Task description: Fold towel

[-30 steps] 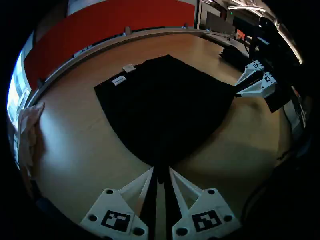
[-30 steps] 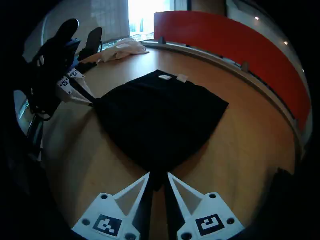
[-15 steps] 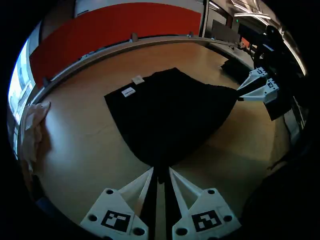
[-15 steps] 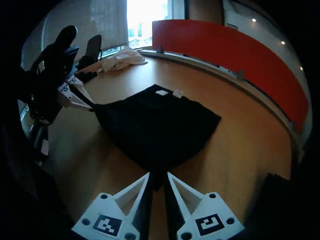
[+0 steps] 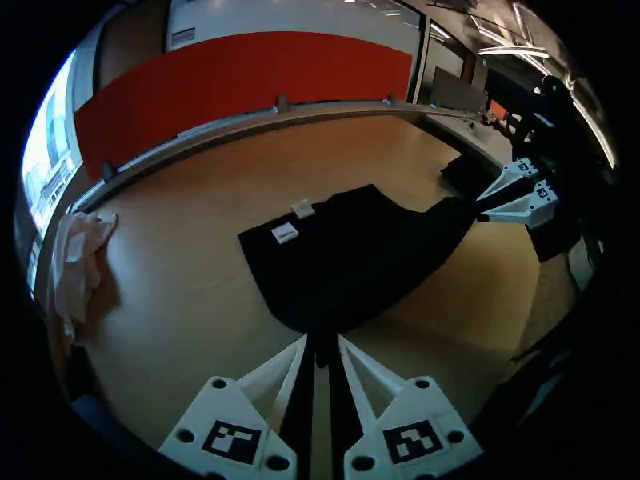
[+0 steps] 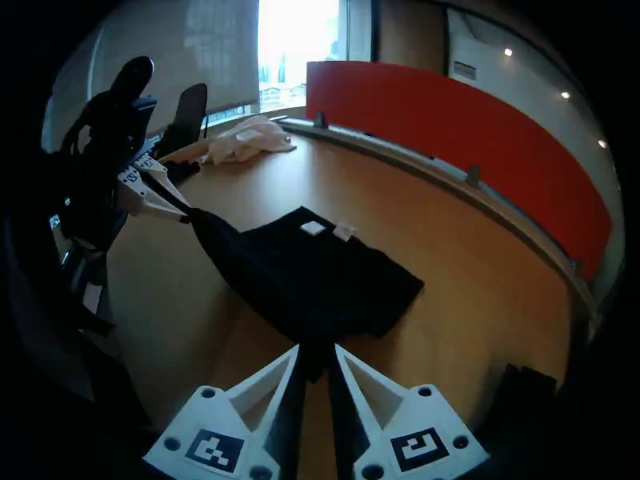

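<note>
A black towel (image 5: 352, 248) with two small white tags hangs between both grippers above a wooden table (image 5: 184, 272). My left gripper (image 5: 320, 352) is shut on the towel's near corner in the left gripper view. My right gripper (image 6: 316, 356) is shut on another corner of the black towel (image 6: 304, 272) in the right gripper view. Farther off, the right gripper (image 5: 480, 208) shows at the right of the left gripper view, and the left gripper (image 6: 186, 214) shows at the left of the right gripper view. The towel's far edge still rests on the table.
A red partition (image 5: 240, 76) runs along the table's far edge. A crumpled pale cloth (image 5: 76, 256) lies at the left of the table, seen also as the pale cloth (image 6: 244, 136) near dark chairs (image 6: 188, 100). A dark bundle (image 5: 464, 172) sits at the far right.
Both grippers have risen and pulled back, lifting the held corners. The towel has come further off the table and looks smaller and more draped.
</note>
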